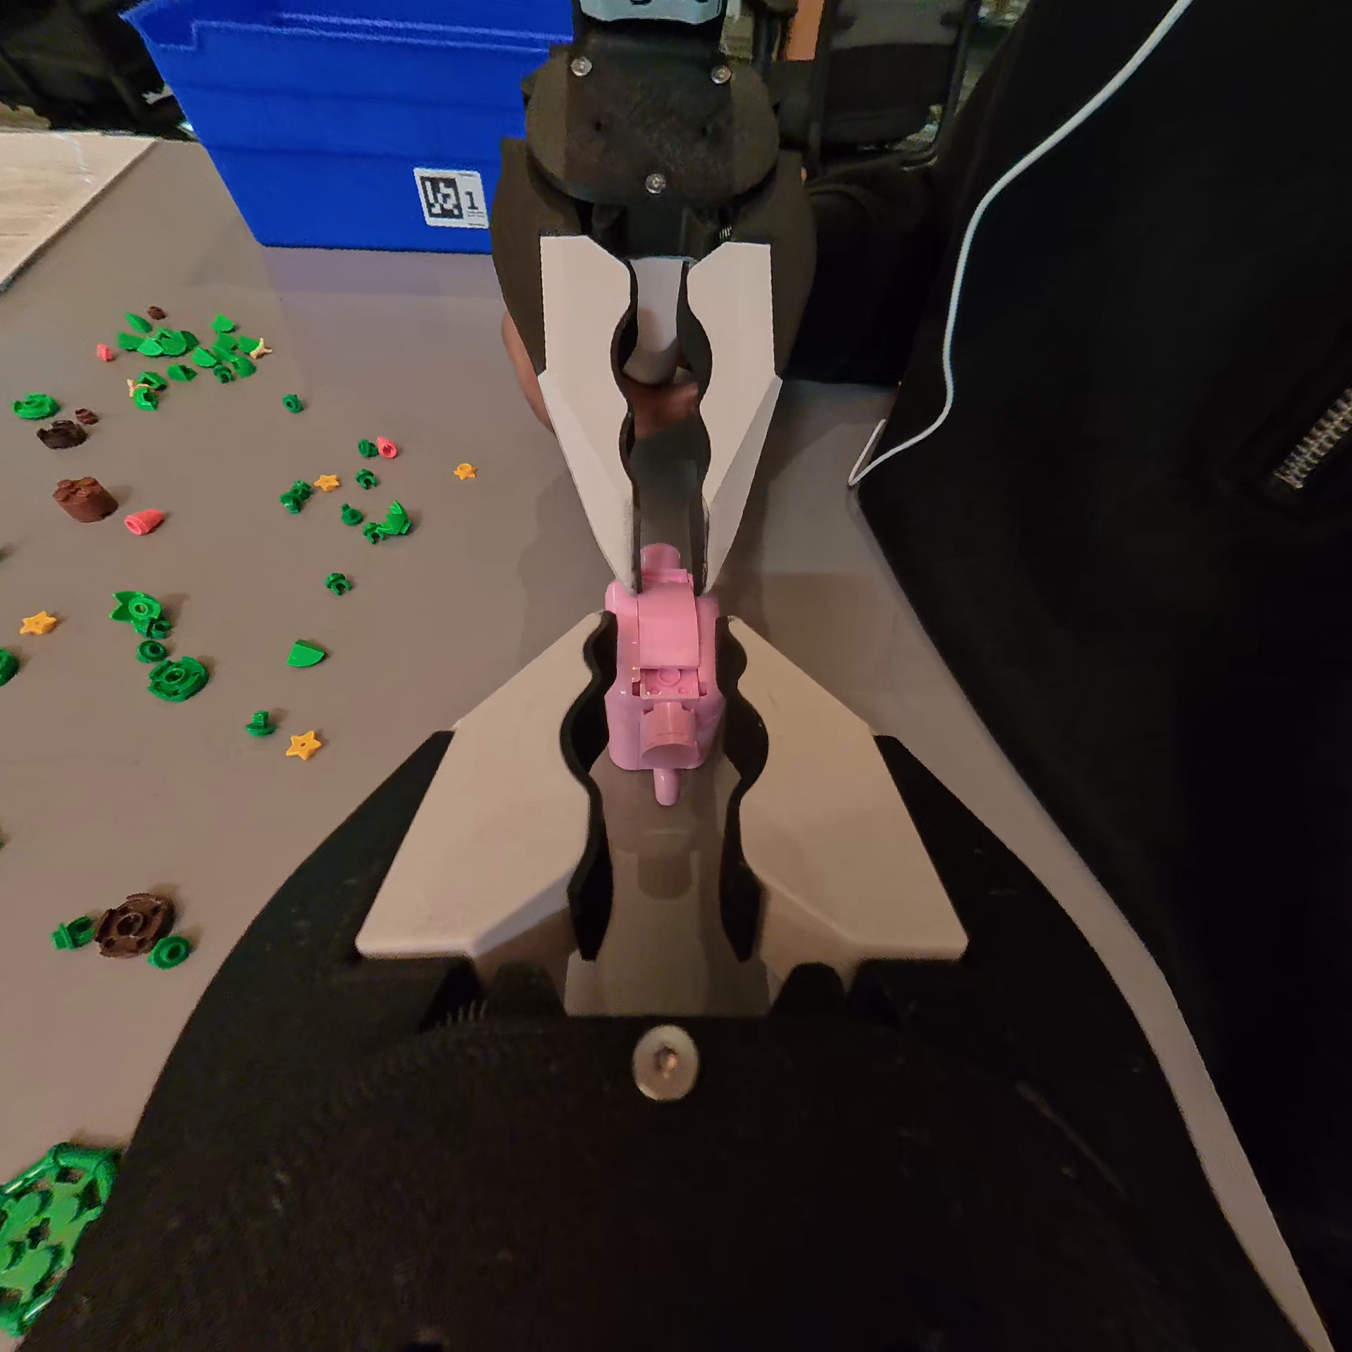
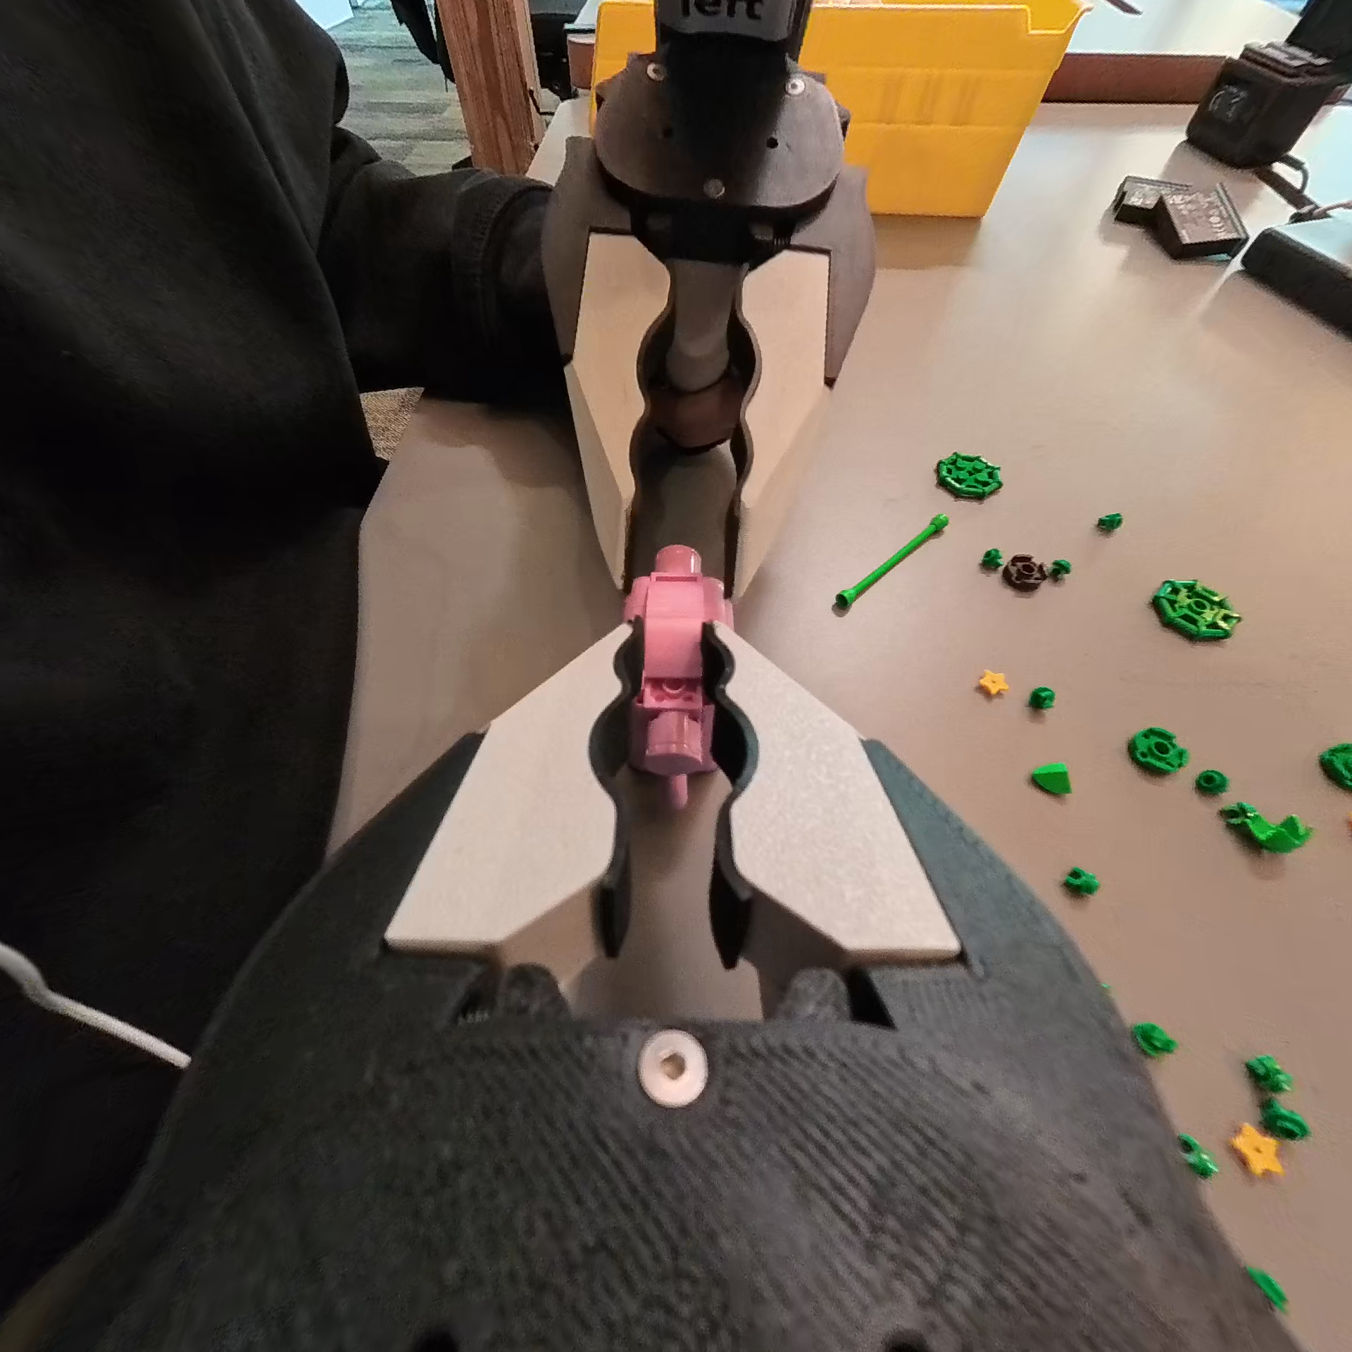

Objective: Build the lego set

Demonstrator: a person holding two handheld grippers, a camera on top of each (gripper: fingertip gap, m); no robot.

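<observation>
So far, only one small part of the set looks built: a pink assembly (image 1: 662, 688) of several bricks, which hangs above the grey table (image 1: 439, 366) between the two tools. The left gripper (image 1: 664, 636) comes from 6 o'clock in its own view, and its fingers are closed on the sides of the pink assembly, near the end that has a round peg. The right gripper (image 1: 669, 578) comes from 12 o'clock in that same view and meets it nose to nose; its fingertips pinch the far end of the same assembly, where another small peg stands out. So both tools grip the one pink piece, one at each end. In my judgement they are pressing its halves together or turning them into place, but the pictures cannot say which.

Much is left to do. In the left wrist view, between 8 and 11 o'clock, many loose pieces lie apart on the table: green leaves (image 1: 179, 347), brown round bricks (image 1: 84, 499), yellow stars (image 1: 303, 745) and some coral-red bits (image 1: 143, 521). In the right wrist view a green rod (image 2: 892, 562) and green web-like discs (image 2: 1195, 609) lie at about 2 o'clock, none of them joined to anything. A blue bin (image 1: 351, 124) and a yellow bin (image 2: 944, 110) stand at the far edges of the table.
</observation>
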